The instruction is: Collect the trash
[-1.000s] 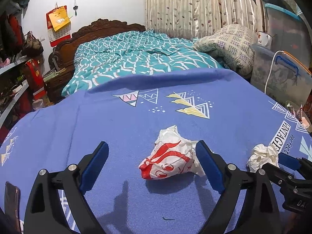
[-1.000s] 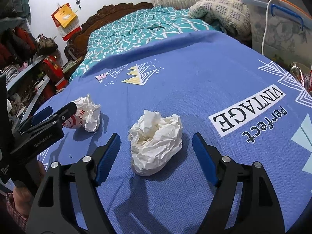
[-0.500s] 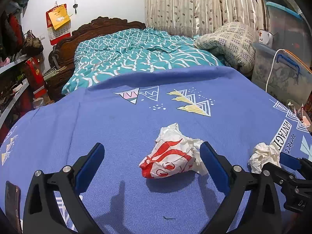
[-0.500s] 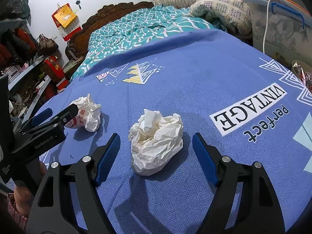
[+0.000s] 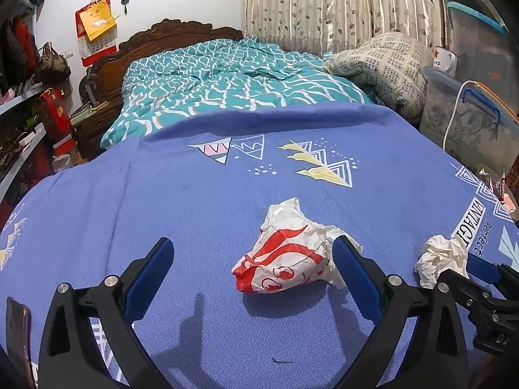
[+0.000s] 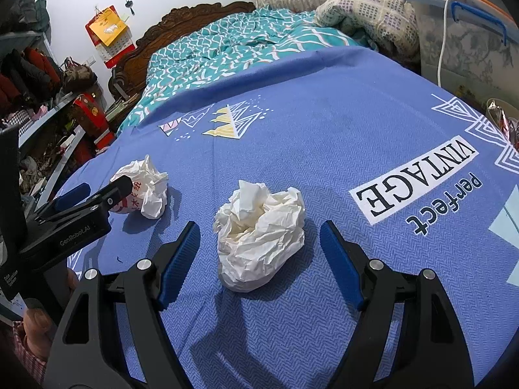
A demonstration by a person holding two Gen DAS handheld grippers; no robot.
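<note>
Two wads lay on the blue cloth (image 6: 324, 103). Left gripper (image 5: 251, 270), just widened, bracketed the red-printed wrapper (image 5: 285, 261) off-centre; right gripper (image 6: 259, 246) gaped around white paper (image 6: 259, 236). Lopsided closing risked nudging the wrapper away.

Two crumpled wads lie on the blue cloth (image 6: 324, 103): one red-printed wrapper (image 5: 285, 256) and one plain white paper ball (image 6: 259, 233). Two grippers are there, each with two fingers.

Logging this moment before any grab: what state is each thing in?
Left tool: open, astride red-printed wrapper.
Right tool: open, astride white paper wad.
Red-printed wrapper: crumpled, lying on blue cloth.
White paper wad: crumpled, lying on cloth, ungripped.
</note>
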